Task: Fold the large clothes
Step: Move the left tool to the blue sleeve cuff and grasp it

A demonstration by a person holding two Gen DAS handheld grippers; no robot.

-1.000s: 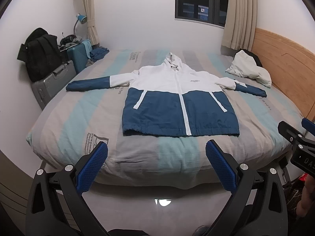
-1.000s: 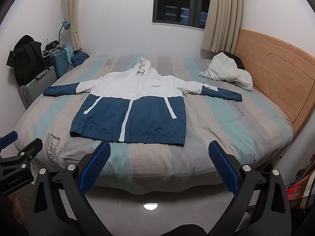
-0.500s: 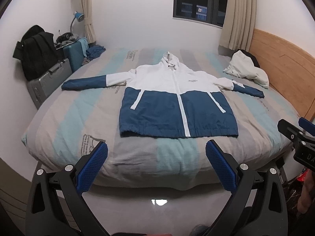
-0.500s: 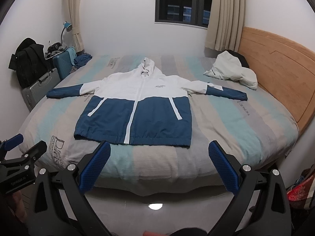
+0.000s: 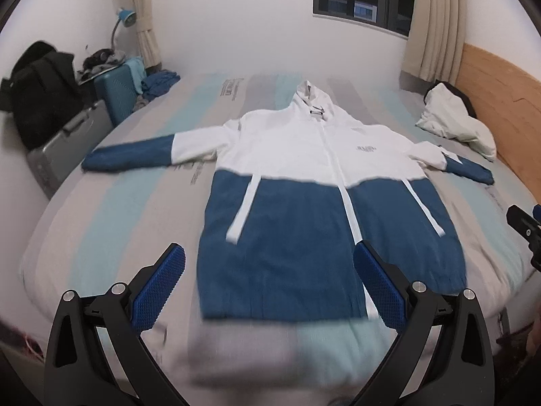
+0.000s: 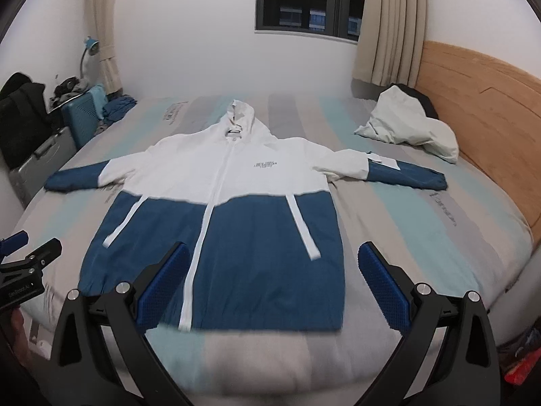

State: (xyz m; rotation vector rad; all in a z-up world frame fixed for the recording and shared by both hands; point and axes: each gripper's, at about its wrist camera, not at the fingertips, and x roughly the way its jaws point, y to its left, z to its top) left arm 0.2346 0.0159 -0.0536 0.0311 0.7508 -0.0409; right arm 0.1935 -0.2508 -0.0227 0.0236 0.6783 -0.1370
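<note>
A white and blue hooded jacket (image 5: 297,182) (image 6: 236,196) lies flat and face up on the striped bed (image 5: 111,203) (image 6: 422,223), sleeves spread out to both sides, hood toward the far wall. My left gripper (image 5: 268,287) hangs open above the jacket's hem near the foot of the bed, holding nothing. My right gripper (image 6: 274,286) is open too, over the hem a little to the right. Each gripper shows at the edge of the other's view: the right gripper (image 5: 527,230) and the left gripper (image 6: 27,267).
A crumpled pale garment (image 6: 409,128) lies on the bed by the wooden headboard (image 6: 483,101) at the right. Suitcases (image 5: 77,132) and a black bag (image 5: 40,81) stand along the left wall. A window (image 6: 307,0) with curtains is behind the bed.
Both grippers have moved forward toward the bed, so the jacket looks larger and its hem now lies between the fingers. Both stayed open.
</note>
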